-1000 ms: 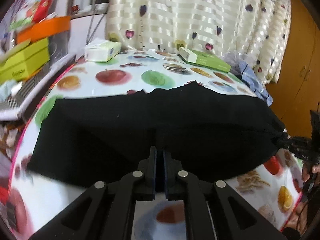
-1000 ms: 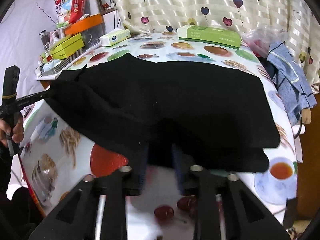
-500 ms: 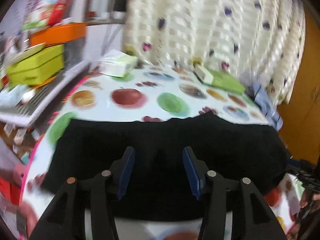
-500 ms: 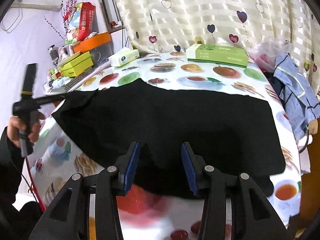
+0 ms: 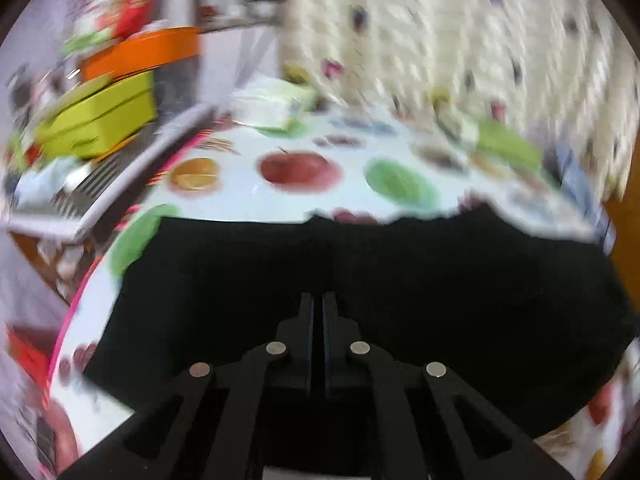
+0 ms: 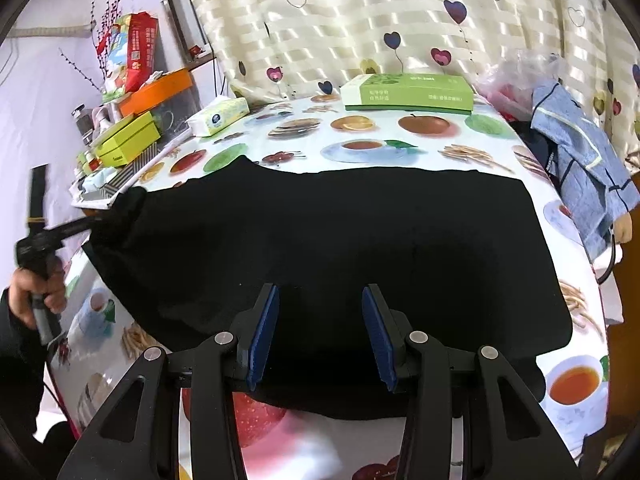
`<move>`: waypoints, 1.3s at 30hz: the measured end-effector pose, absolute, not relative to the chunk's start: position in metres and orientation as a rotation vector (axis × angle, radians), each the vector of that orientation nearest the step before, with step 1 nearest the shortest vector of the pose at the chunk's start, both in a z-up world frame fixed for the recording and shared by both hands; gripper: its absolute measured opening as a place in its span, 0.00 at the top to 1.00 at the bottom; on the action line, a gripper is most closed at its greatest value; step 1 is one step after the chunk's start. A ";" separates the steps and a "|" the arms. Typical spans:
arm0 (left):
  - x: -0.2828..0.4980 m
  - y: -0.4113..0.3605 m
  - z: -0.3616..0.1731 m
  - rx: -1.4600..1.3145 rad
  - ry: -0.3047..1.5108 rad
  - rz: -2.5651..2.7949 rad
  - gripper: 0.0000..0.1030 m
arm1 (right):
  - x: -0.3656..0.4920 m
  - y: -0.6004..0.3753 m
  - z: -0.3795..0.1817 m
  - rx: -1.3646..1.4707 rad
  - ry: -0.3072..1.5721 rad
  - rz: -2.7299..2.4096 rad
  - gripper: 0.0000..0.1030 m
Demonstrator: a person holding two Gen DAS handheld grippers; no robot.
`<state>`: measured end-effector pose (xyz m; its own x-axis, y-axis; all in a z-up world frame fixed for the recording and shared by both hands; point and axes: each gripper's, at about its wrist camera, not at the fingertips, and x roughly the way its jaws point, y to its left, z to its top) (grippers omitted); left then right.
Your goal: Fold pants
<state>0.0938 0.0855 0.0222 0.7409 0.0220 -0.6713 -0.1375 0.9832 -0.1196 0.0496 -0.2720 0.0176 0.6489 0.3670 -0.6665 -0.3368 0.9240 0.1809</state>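
Note:
Black pants (image 6: 340, 248) lie folded across a table with a fruit-print cloth (image 6: 380, 144). My right gripper (image 6: 320, 294) is open and empty, hovering over the pants' near edge. My left gripper (image 5: 316, 300) is shut on the pants (image 5: 400, 280) at their left end; in the right wrist view it (image 6: 100, 220) pinches the fabric corner and lifts it slightly off the table edge. The left wrist view is blurred by motion.
A green box (image 6: 408, 92) and a tissue pack (image 6: 218, 116) sit at the table's far side. Yellow and orange boxes (image 6: 128, 140) are stacked on a shelf at left. A blue garment (image 6: 580, 168) hangs at right. A heart-print curtain (image 6: 360, 20) is behind.
My left gripper opened half a second ago and has now shut on the pants' left corner. My right gripper released the pants, opened and pulled back above the near edge.

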 end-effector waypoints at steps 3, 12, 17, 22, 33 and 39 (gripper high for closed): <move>0.059 0.114 0.027 -0.287 0.672 0.125 0.96 | 0.051 -0.270 0.016 0.037 0.770 0.405 0.57; 0.013 0.146 0.000 -0.436 0.727 0.126 0.78 | 0.053 -0.250 0.018 0.010 0.769 0.450 0.57; 0.005 0.165 0.020 -0.386 0.634 0.188 0.52 | 0.054 -0.242 0.017 -0.009 0.776 0.455 0.57; 0.053 0.180 0.020 -0.299 0.688 0.159 0.52 | 0.055 -0.235 0.017 -0.009 0.775 0.461 0.57; 0.105 0.173 0.001 -0.205 0.850 0.154 0.95 | 0.056 -0.238 0.017 -0.006 0.783 0.443 0.57; 0.099 0.166 0.041 -0.144 0.695 0.115 0.96 | 0.054 -0.241 0.020 -0.005 0.771 0.431 0.57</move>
<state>0.0986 0.1659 0.0414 0.7625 0.0575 -0.6445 -0.1531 0.9838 -0.0934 0.0543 -0.2414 0.0202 0.6345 0.3754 -0.6756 -0.3793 0.9129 0.1510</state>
